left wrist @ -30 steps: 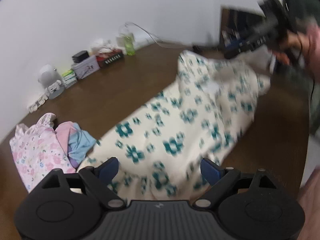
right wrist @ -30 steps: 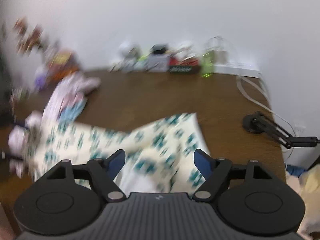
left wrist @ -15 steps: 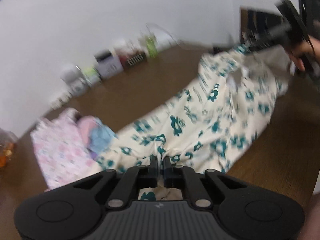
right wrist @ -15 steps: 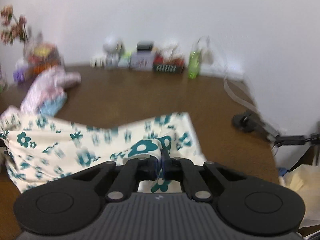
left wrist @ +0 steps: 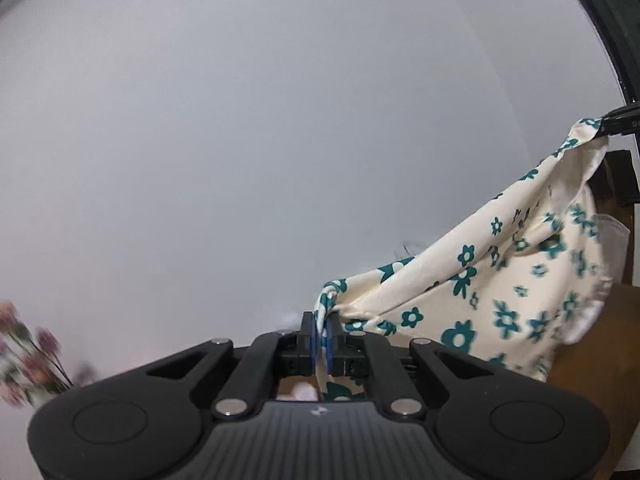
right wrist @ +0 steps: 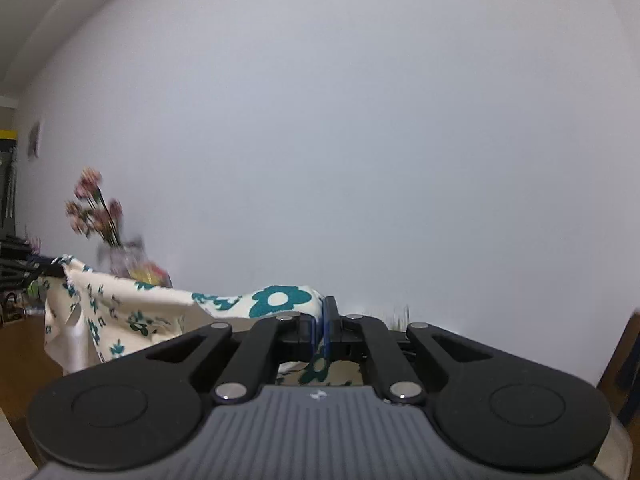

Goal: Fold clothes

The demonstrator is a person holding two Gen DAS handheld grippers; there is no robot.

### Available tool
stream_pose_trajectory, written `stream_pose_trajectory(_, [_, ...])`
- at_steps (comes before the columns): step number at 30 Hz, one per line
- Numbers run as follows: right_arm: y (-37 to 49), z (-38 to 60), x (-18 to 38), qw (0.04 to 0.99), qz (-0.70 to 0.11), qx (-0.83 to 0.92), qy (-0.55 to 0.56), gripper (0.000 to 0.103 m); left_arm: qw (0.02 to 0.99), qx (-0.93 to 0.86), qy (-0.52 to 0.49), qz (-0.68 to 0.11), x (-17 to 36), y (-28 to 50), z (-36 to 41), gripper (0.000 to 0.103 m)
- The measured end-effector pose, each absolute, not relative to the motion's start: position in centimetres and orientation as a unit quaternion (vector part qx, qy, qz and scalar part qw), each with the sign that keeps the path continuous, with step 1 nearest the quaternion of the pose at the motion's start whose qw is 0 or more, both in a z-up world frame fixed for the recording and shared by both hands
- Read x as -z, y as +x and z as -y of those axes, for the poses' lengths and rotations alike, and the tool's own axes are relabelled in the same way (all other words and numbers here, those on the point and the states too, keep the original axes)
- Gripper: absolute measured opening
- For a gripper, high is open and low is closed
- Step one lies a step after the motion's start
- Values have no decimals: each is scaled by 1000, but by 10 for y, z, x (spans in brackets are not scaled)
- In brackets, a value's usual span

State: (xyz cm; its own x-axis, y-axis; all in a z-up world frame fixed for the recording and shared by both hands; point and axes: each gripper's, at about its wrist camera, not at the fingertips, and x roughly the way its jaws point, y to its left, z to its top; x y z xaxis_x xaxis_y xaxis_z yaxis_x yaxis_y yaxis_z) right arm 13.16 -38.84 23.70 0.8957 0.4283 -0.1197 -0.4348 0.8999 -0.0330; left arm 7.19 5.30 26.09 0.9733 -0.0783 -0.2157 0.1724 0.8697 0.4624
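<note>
Gripping floral garment [left wrist: 500,280], both claws raised

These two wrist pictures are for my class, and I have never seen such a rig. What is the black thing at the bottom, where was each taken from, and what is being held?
Each picture comes from a camera mounted on a hand-held gripper, looking forward along its two fingers; the black shape at the bottom is the tool itself. A person holds one in each hand. The left gripper and the right gripper are each shut on an edge of the same flowered garment, cream with teal flowers, lifted and stretched between them. Both cameras face a white wall. Blurred pink flowers show at the left. Little of the brown table is visible.
</note>
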Motion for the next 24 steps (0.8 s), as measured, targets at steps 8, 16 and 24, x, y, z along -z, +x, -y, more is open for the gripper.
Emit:
stream_pose_trajectory(8, [161,379,-267,977,-70,-194,-56,3,938,82,289,-176,-245,175,-24,5])
stream_pose_trajectory(16, [386,321,-121,946,-304,-98,-64,12,902,23,191,-387,-80,396,-38,36])
stream_pose_trajectory(24, [386,339,-57,930,-337,-145,10,52,886,124,108,-433,-54,353,-98,66])
